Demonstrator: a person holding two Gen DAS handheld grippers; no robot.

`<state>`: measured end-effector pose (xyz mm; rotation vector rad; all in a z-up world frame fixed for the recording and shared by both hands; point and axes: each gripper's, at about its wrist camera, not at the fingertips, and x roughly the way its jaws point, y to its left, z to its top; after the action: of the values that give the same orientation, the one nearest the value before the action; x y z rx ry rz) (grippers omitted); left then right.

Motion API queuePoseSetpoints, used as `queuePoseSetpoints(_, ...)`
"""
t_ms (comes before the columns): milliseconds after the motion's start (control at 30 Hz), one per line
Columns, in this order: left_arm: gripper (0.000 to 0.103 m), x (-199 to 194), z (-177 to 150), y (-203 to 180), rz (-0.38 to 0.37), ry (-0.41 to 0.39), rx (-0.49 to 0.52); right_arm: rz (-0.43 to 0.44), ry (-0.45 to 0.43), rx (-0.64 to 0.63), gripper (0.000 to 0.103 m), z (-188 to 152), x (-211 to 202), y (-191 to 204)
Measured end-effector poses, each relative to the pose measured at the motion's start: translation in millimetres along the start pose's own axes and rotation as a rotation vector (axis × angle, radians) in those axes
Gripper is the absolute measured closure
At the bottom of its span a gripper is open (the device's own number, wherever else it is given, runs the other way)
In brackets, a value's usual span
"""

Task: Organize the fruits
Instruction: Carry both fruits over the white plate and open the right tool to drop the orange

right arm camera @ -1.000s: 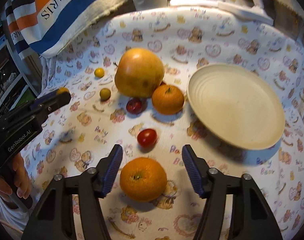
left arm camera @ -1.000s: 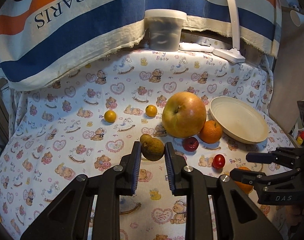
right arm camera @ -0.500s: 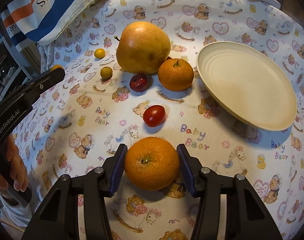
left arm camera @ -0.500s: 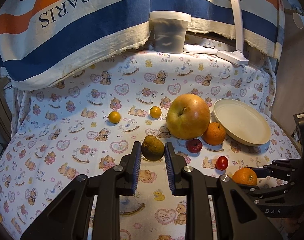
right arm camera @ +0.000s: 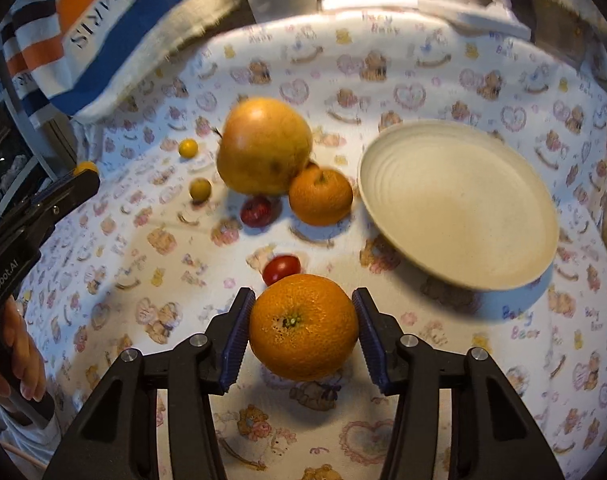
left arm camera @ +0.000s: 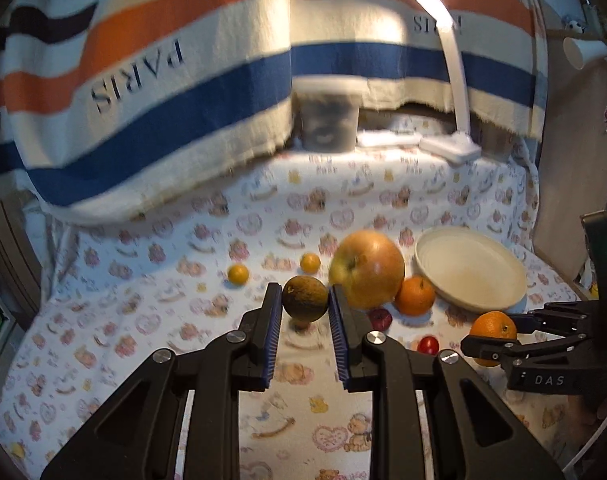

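The left tool (left arm camera: 304, 307) is closed on a small brown fruit (left arm camera: 304, 298), its blue pads pressing both flanks and a shadow on the cloth below, so the fruit looks lifted clear of the surface (left arm camera: 143, 320); the right tool (right arm camera: 303, 322) is clamped on an orange (right arm camera: 303, 326), jaws roughly half open and pads meeting it at its widest line, stem scar toward the camera, and it too seems just off the cloth.

The orange will likely handle as firm but slightly yielding, with a pebbled skin that the ribbed pads should bite well; a grip across the equator, as now, is the safest, since a hold nearer the poles would tend to squeeze it out. The brown fruit is small, probably light and hard-skinned; being round, it could roll in the pads if tipped sharply.

Left on the cloth: a big apple (right arm camera: 263, 146), too wide for an easy pinch and probably heavy; a second orange (right arm camera: 320, 196) touching it; a dark red fruit (right arm camera: 256, 211) and a red tomato (right arm camera: 281, 269), the tomato soft and easily bruised, needing a gentle close; two yellow fruits (right arm camera: 188, 147), small enough to slip.

The plate (right arm camera: 459, 200) stands empty, just beside the second orange; presumably the goal.
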<state>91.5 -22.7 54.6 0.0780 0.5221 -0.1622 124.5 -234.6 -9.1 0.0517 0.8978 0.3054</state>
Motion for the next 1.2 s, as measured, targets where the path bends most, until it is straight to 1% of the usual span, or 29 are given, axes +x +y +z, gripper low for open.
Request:
queuePoseSetpoints(100,0.08,-12.6,19.0,0.1,-0.019,-0.027,0.001,0.005,-0.069,0.04,0.051,11.5,-17.4,-11.1)
queuePoseSetpoints(167,0.08,-17.3,32.7,-5.7,-0.014,-0.037,0.027,-0.032,-0.1,0.059,0.051,20.8,-25.3,-20.9)
queuePoseSetpoints(233,0.08,-15.5,45.4,-16.2,0.01,-0.033,0.064,-0.057,-0.093,0.082,0.051,31.7,-28.1,-31.9)
queuePoseSetpoints(267,0.08,-11.2,51.5,-20.3,-0.012,-0.022,0.069,-0.057,-0.092,0.098,0.051,37.1,-30.1,-38.9)
queuePoseSetpoints(333,0.08,3.6,62.7,-26.1,-0.06,0.021,0.056,-0.071,-0.108,0.107,0.051,46.8,-34.8,-49.8)
queuePoseSetpoints(367,0.08,14.0,68.4,-30.3,-0.08,0.045,0.05,-0.092,-0.122,0.108,0.051,50.6,-37.7,-54.8)
queuePoseSetpoints(433,0.08,29.3,73.4,-42.9,-0.097,0.067,0.067,-0.116,-0.155,0.117,0.051,56.8,-42.9,-66.5)
queuePoseSetpoints(500,0.08,44.8,76.0,-57.3,-0.123,0.088,0.089,-0.115,-0.178,0.133,0.051,60.3,-46.5,-79.6)
queuePoseSetpoints(533,0.08,56.0,76.1,-65.7,-0.16,0.118,0.094,-0.121,-0.192,0.141,0.051,61.3,-48.1,-85.5)
queuePoseSetpoints(633,0.08,97.7,70.9,-89.7,-0.253,0.26,0.089,-0.143,-0.226,0.141,0.051,62.8,-46.4,-99.2)
queuePoseSetpoints(700,0.08,123.2,64.0,-106.5,-0.286,0.34,0.101,-0.143,-0.21,0.152,0.051,61.5,-40.0,-109.1)
queuePoseSetpoints(733,0.08,132.0,60.0,-113.6,-0.298,0.356,0.104,-0.133,-0.194,0.159,0.051,60.4,-36.0,-114.3)
queuePoseSetpoints(900,0.08,155.1,48.4,-133.7,-0.363,0.395,0.094,-0.152,-0.132,0.175,0.051,52.9,-21.1,-132.9)
queuePoseSetpoints(1033,0.08,168.4,39.5,-146.1,-0.371,0.427,0.136,-0.139,-0.066,0.212,0.051,47.9,-6.8,-148.7)
queuePoseSetpoints(1100,0.08,174.3,38.2,-151.2,-0.366,0.429,0.15,-0.144,-0.057,0.224,0.051,46.6,-1.6,-154.0)
queuePoseSetpoints(1200,0.08,180.5,39.7,-155.8,-0.384,0.429,0.143,-0.171,-0.059,0.226,0.051,44.8,4.0,-158.6)
